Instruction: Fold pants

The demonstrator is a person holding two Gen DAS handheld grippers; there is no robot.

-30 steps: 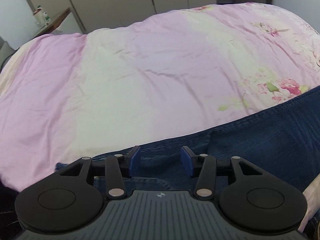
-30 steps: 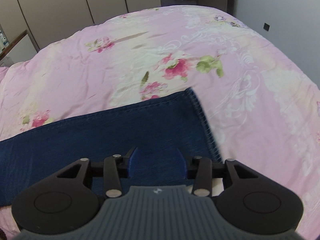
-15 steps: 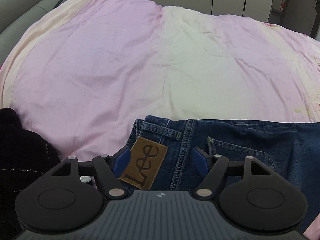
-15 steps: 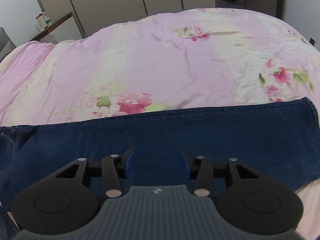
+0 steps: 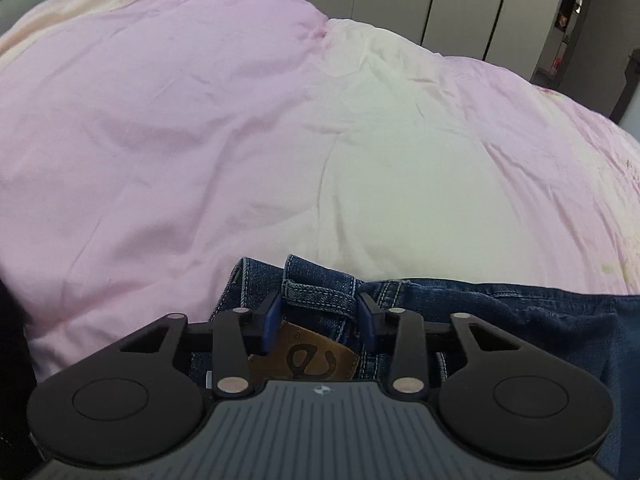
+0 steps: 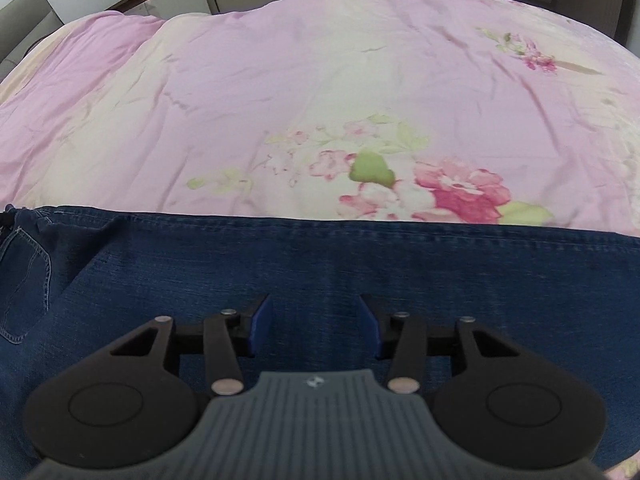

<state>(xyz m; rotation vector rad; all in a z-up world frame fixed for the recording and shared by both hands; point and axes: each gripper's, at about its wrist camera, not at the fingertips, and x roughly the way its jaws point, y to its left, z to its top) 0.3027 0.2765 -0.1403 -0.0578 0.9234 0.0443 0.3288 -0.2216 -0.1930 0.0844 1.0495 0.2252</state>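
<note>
Nearest to us in the left wrist view, our left hand-held gripper (image 5: 320, 322) straddles the waistband of the dark blue denim pants (image 5: 500, 320). Its jaws are closing, with a belt loop (image 5: 320, 294) and the stitched waistband between the blue pads, though we cannot tell whether the pads press on the cloth. Just below the loop sits a brown leather brand patch (image 5: 316, 356) with dark lettering, partly hidden behind the gripper body.

In the right wrist view, our right hand-held gripper (image 6: 316, 326) hangs over the leg of the pants (image 6: 360, 264), its jaws standing apart with flat denim showing between the blue pads; we see no fold of cloth pinched there. The denim is deep indigo with a fine vertical grain and pale contrast stitching. A back pocket (image 6: 24, 280) outlined in light thread lies toward the left edge of that view, and a long straight seam runs along the far side of the leg.

The pants lie stretched lengthwise along the near edge of the bed, waist to the left, leg running right. Beyond them spreads the pink and cream quilt (image 6: 320, 80), lightly creased, printed with pink flowers and green leaves (image 6: 440, 188). Past the far edge of the bed stand pale wardrobe doors (image 5: 400, 4).
</note>
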